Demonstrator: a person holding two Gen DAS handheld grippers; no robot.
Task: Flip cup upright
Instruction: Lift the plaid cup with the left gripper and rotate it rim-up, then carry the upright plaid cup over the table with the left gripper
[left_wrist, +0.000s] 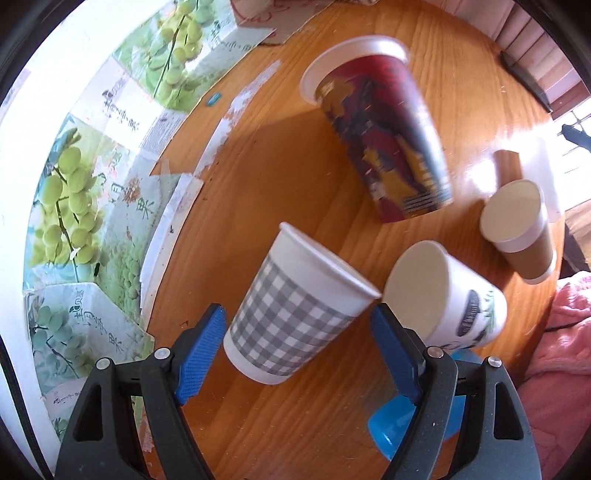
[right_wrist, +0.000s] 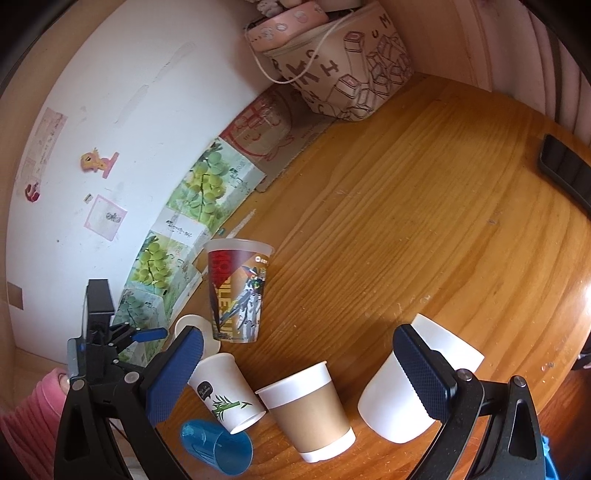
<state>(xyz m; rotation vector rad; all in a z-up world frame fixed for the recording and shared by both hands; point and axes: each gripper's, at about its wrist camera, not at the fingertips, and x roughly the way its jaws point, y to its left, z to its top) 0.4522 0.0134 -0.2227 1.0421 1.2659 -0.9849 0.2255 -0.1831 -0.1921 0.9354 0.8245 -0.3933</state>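
Showing the left gripper (left_wrist: 297, 334) with its jaws apart on either side of a checked paper cup (left_wrist: 291, 310), which is tilted with its rim pointing away; whether the blue pads (left_wrist: 201, 352) touch its wall cannot be told. The cup is probably light and thin-walled, easily crushed and fairly slick, so a gentle hold at mid-wall seems best. The right gripper (right_wrist: 297, 373) hangs open over a brown-sleeved cup (right_wrist: 308, 408), gripping nothing. Nearby lie a leaf-printed cup (right_wrist: 225, 393), a blue cup (right_wrist: 218, 448) and a plain white cup (right_wrist: 410, 391). Beyond, a tall printed cup (right_wrist: 236, 291) rests on the glossy wooden surface (right_wrist: 424, 206). Farthest, grape-printed cardboard (right_wrist: 203, 188) and a bag (right_wrist: 343, 70) line the white wall (right_wrist: 129, 92).
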